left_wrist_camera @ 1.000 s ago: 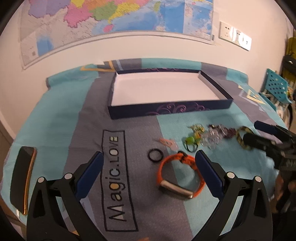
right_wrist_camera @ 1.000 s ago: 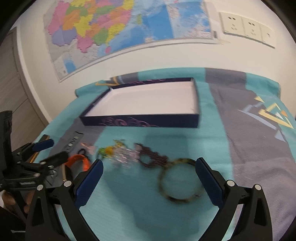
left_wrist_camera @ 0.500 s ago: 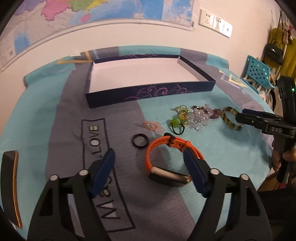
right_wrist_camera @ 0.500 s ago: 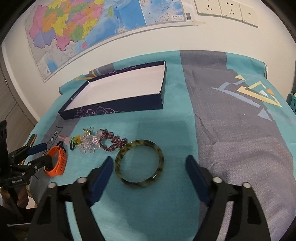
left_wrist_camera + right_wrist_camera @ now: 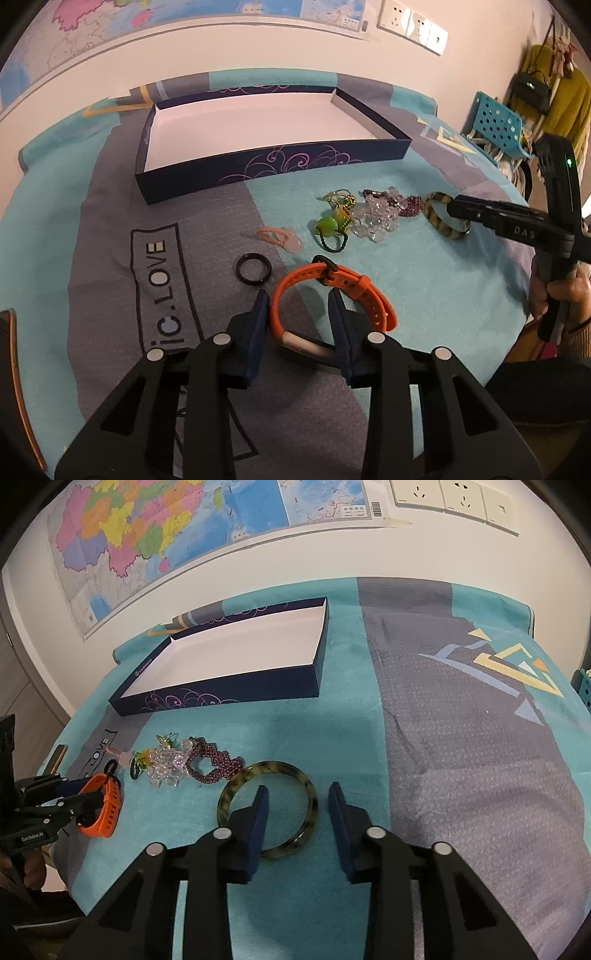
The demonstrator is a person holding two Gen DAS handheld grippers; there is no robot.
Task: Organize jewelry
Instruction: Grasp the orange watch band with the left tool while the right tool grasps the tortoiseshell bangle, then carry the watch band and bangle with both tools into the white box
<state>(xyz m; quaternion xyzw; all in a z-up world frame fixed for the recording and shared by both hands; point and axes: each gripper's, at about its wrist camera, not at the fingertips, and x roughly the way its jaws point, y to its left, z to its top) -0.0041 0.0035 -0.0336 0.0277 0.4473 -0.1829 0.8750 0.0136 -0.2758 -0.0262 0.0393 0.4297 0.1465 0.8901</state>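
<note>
Left wrist view: the left claw (image 5: 298,299) has just been closing, from wide to a narrow gap. It has also dropped nearer the orange watch band (image 5: 354,282), which lay ahead of the tips a second ago. Now the band's left arc stands between the fingers, with the right finger inside the loop. Space shows on both sides, so the pads do not press. The band lies flat on the cloth-covered surface (image 5: 110,229), just beside a black ring (image 5: 254,269). Beyond them the dark blue box (image 5: 280,168) sits where it was, showing only its white floor. At far right the right claw (image 5: 458,212) reaches the mottled bangle (image 5: 439,223).

Right wrist view: the right claw (image 5: 298,790) has also just been closing to a narrow gap. The bangle (image 5: 236,786) was ahead of its tips before. Now the left finger is inside the ring and the right arc runs between the fingers, untouched. The bangle lies flat beside the purple bead bracelet (image 5: 210,766) and the clear crystal cluster (image 5: 166,768). The box (image 5: 221,694) behind holds only its white lining.
</note>
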